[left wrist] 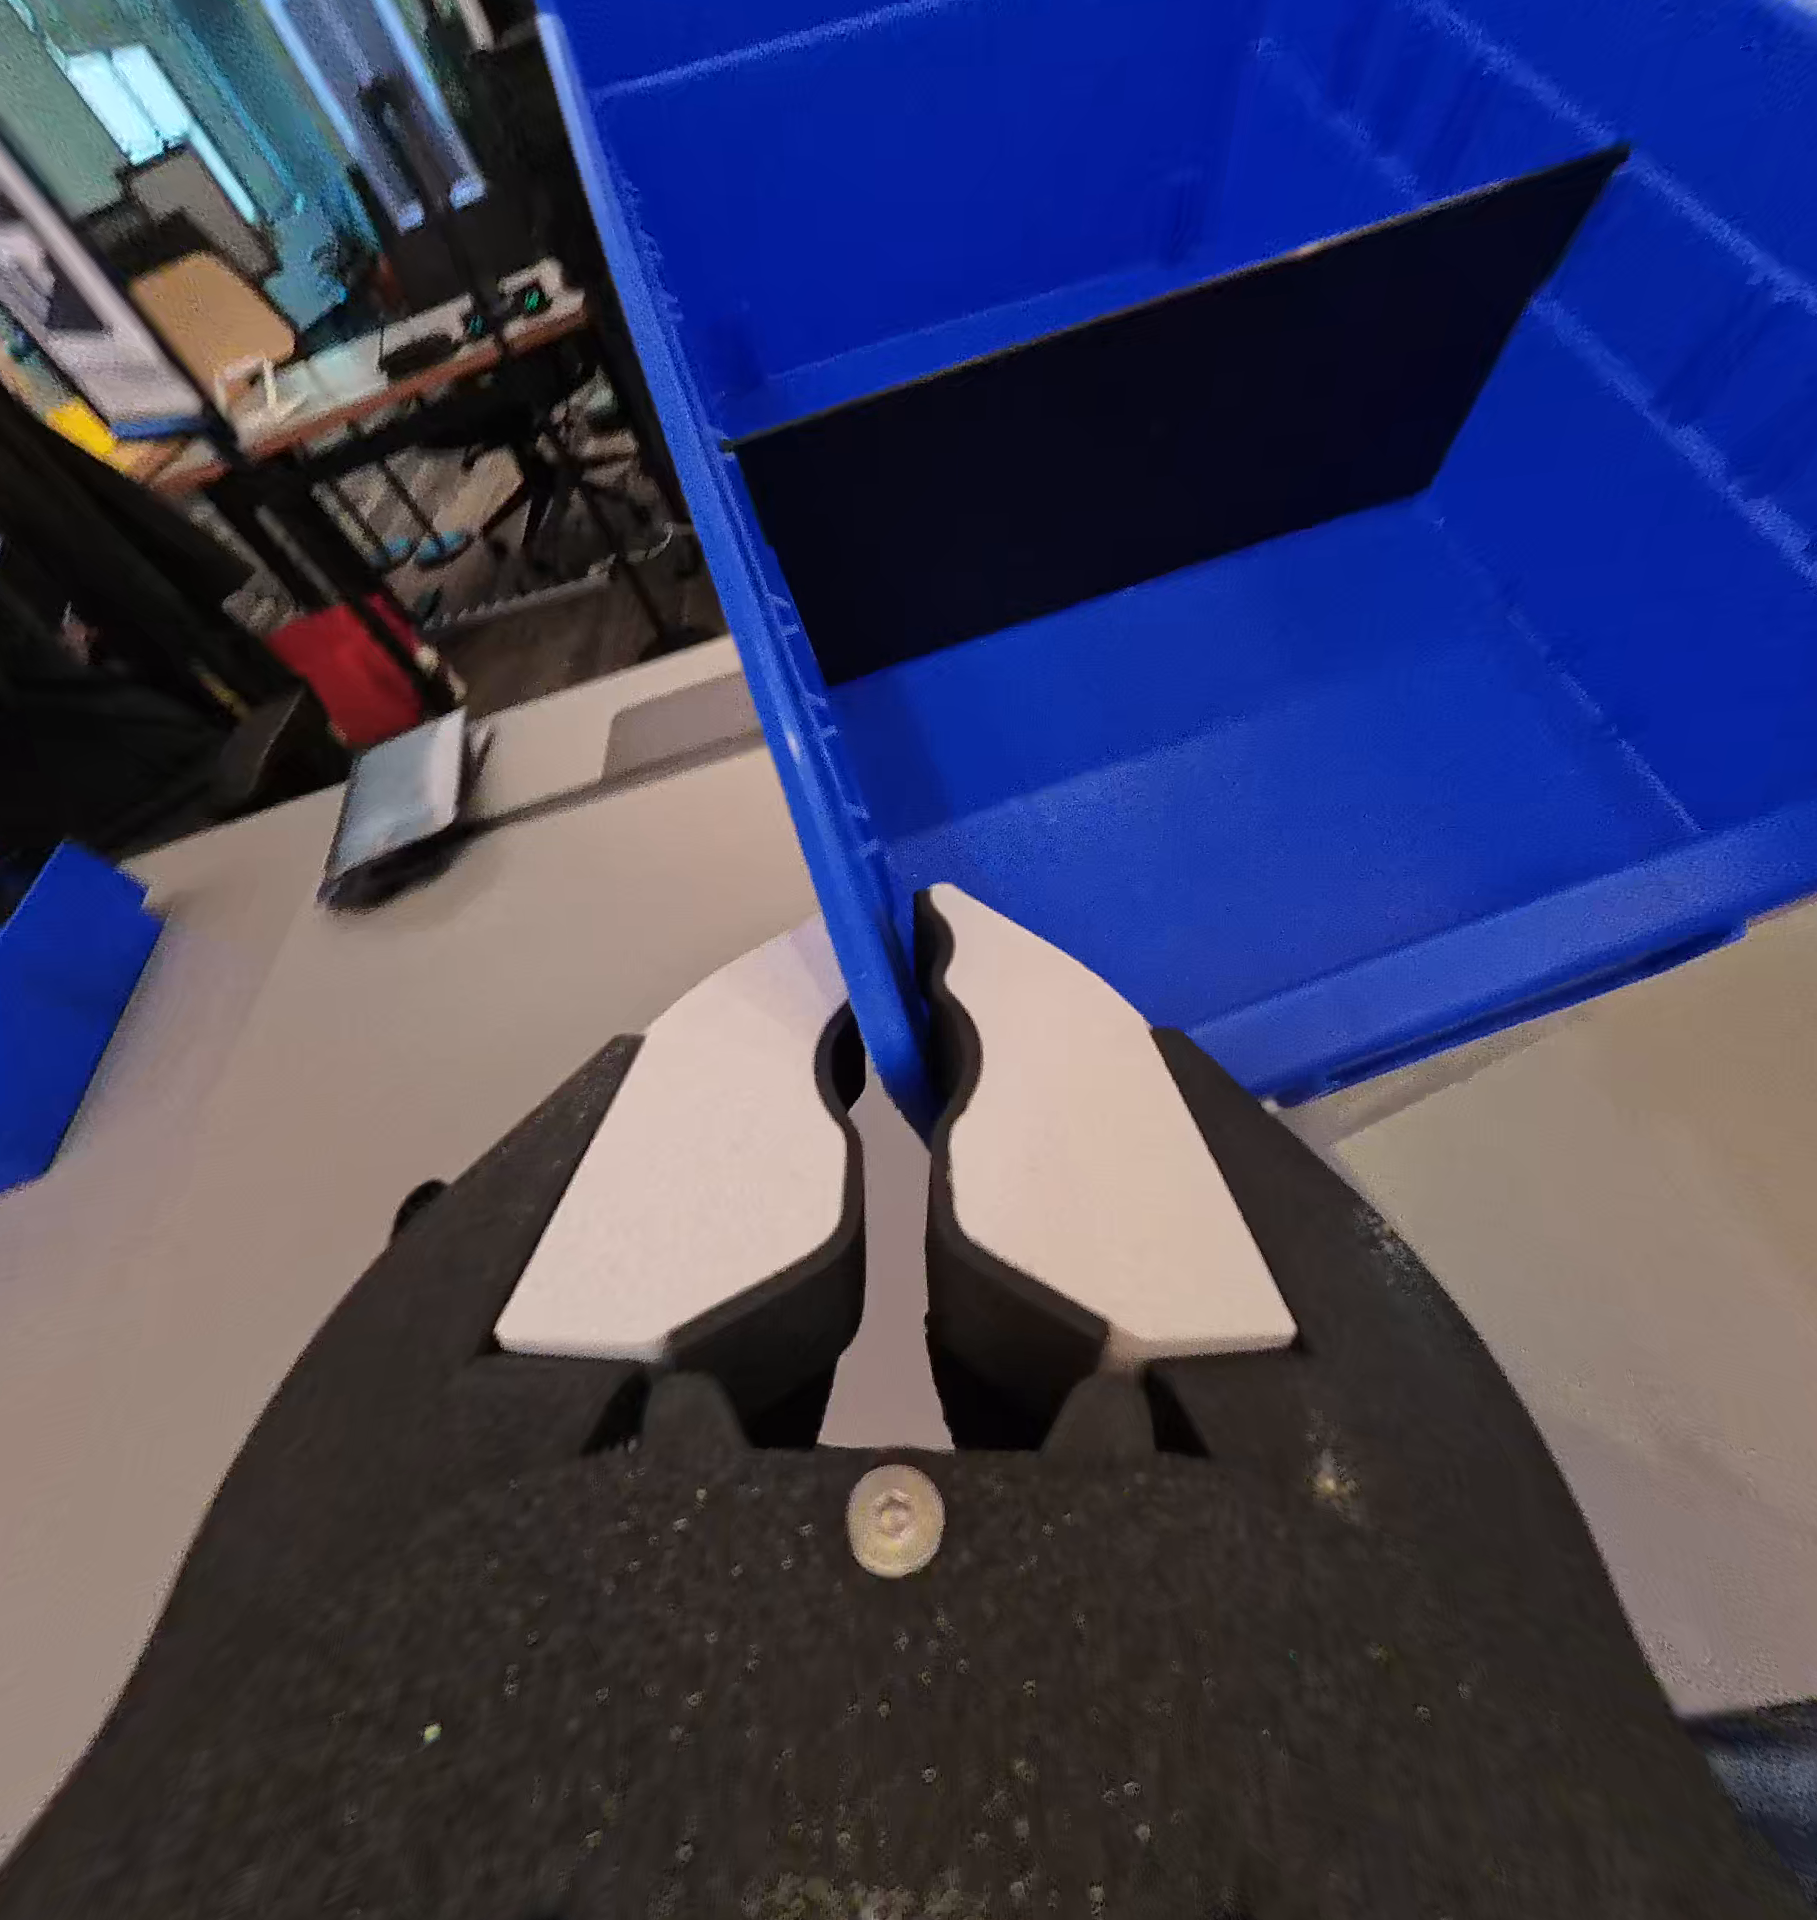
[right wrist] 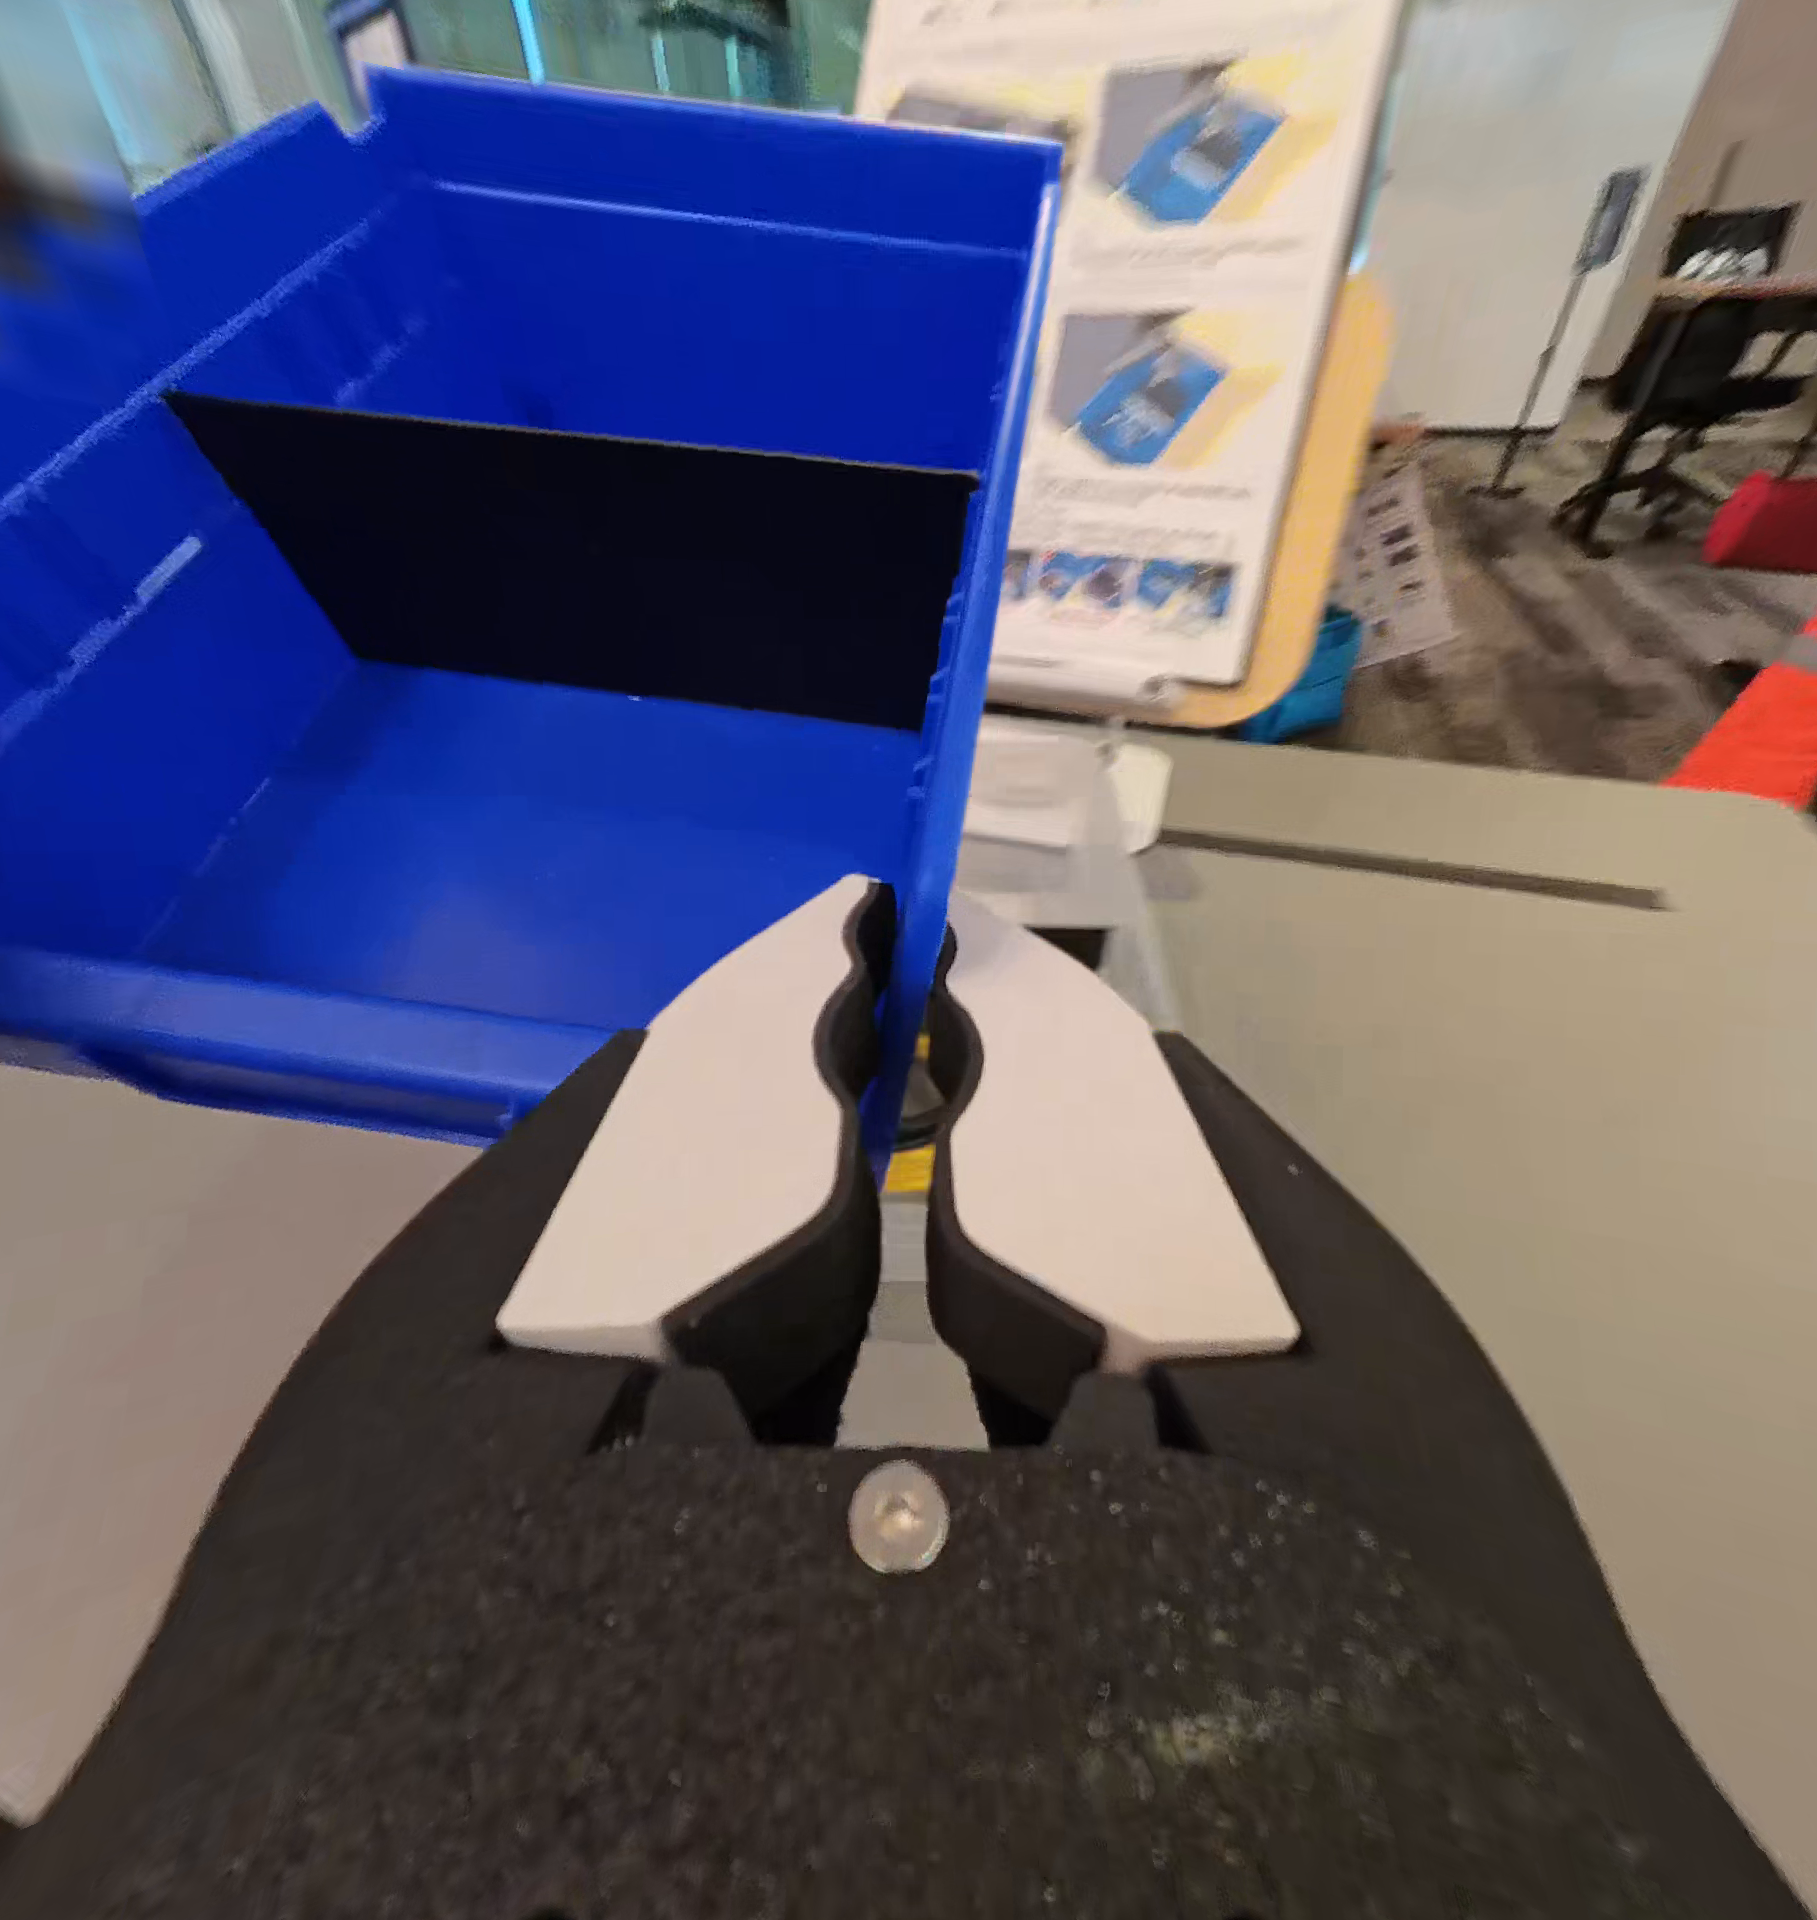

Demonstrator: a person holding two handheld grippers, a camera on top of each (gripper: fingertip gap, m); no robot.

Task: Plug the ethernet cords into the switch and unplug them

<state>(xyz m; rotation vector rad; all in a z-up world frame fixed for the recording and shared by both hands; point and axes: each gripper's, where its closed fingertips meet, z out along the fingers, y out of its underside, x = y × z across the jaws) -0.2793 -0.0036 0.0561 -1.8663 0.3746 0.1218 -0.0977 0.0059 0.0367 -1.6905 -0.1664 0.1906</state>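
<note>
A large blue bin (left wrist: 1247, 790) with a black divider (left wrist: 1143, 436) across its middle fills the upper right of the left wrist view. My left gripper (left wrist: 899, 997) is shut on the bin's left side wall, near its front corner. In the right wrist view the same blue bin (right wrist: 468, 831) fills the left half, with the black divider (right wrist: 613, 561) inside. My right gripper (right wrist: 909, 997) is shut on the bin's right side wall near the front. The bin's compartments look bare. No ethernet cord or switch shows in either view.
The bin is over a light grey table (left wrist: 364, 1091). A smaller blue box (left wrist: 31, 1018) sits at the table's left edge and a dark flat device (left wrist: 405, 800) lies beyond. A white object (right wrist: 1049, 821) and a poster board (right wrist: 1143, 343) stand right of the bin. Some 20 centimetres of space lies between my two pairs of fingers.
</note>
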